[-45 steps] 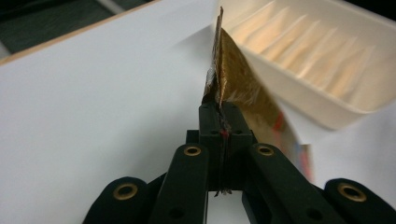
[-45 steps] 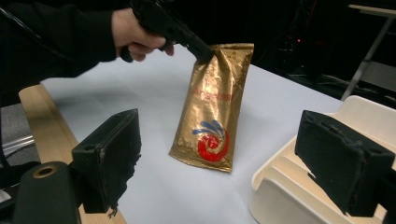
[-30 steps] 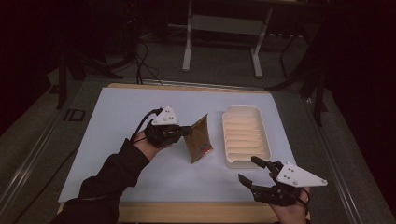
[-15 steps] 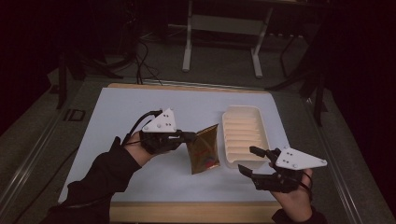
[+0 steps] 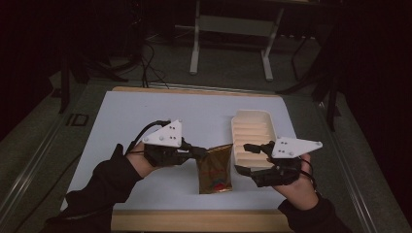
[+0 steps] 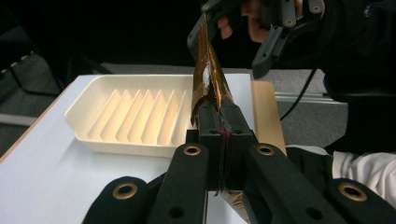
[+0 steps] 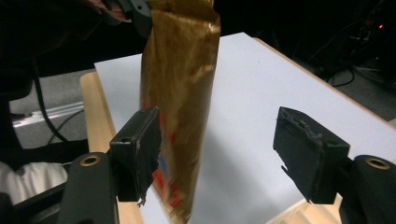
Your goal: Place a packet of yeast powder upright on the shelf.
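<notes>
A gold foil packet with red print hangs upright over the near part of the white table. My left gripper is shut on its upper left edge. In the left gripper view the packet rises as a thin sheet from the closed jaws of my left gripper. My right gripper is open just to the right of the packet. In the right gripper view the packet hangs against the left jaw of my right gripper; the right jaw stands well clear.
A cream ribbed tray lies on the table's right half, behind the right gripper, and shows as empty in the left gripper view. A wooden strip runs along the table's near edge. Dark stands and cables lie beyond the far edge.
My left gripper has brought the packet nearer to the front edge and it now hangs lower and flatter. The right gripper has moved left and up to the packet's side.
</notes>
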`<action>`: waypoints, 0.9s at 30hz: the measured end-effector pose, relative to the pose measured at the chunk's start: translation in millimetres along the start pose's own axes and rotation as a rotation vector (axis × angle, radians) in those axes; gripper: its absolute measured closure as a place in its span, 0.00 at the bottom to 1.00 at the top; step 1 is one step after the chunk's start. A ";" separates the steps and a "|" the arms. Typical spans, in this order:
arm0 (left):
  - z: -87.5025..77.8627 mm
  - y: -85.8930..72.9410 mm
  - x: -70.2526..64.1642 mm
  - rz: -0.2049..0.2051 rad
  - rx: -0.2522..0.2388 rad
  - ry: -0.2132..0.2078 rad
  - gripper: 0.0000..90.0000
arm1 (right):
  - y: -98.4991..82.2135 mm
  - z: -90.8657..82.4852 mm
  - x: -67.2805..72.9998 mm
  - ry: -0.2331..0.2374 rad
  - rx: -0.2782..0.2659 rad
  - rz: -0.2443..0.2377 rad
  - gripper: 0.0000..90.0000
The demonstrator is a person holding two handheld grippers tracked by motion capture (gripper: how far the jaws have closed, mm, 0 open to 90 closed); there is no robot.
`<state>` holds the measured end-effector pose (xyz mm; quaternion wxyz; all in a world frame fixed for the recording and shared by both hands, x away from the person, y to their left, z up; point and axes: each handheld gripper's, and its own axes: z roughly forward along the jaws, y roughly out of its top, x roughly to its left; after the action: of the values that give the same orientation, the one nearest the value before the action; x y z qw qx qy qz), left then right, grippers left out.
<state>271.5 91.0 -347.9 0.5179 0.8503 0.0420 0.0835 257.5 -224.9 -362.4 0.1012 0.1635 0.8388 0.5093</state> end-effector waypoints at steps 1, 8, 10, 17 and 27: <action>0.4 -0.2 -0.3 0.005 0.000 -0.007 1.00 | 1.6 2.8 0.3 0.004 0.000 -0.001 0.36; 7.4 1.7 -5.1 0.056 0.006 -0.047 1.00 | 6.5 25.6 3.6 0.105 0.068 -0.026 0.50; 8.7 2.4 -5.2 0.054 0.006 -0.050 1.00 | 7.8 28.3 3.4 0.114 0.071 -0.037 0.52; 9.7 4.3 -6.6 0.055 -0.014 -0.047 1.00 | 12.0 32.2 1.9 0.153 0.098 -0.058 0.57; 13.3 3.3 -4.5 0.027 -0.012 -0.050 0.99 | 13.1 35.2 -8.9 0.254 0.178 -0.078 0.85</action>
<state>269.5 77.1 -351.4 0.5227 0.8495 0.0169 0.0696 279.9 -193.8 -366.9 -0.0008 0.0733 0.8925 0.4451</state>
